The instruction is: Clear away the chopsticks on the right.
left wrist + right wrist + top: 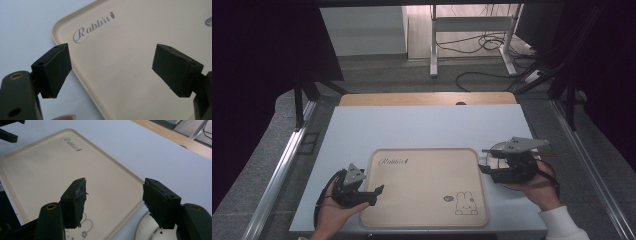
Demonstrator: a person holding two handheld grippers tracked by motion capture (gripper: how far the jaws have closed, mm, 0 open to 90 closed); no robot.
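Observation:
A beige tray printed with "Rabbit" and a bunny drawing lies on the pale board near the front edge. My left gripper is at the tray's left rim, open, its jaws wide apart over the tray with nothing between them. My right gripper is at the tray's right rim, open and empty. Just under it, a round white plate sits on the board beside the tray. The plate's ribbed rim shows below the right-hand jaw.
The pale board rests on a wooden tabletop. A thin dark stick pokes out to the right behind the right gripper. Metal rails flank the table. A desk frame and cables stand on the floor beyond.

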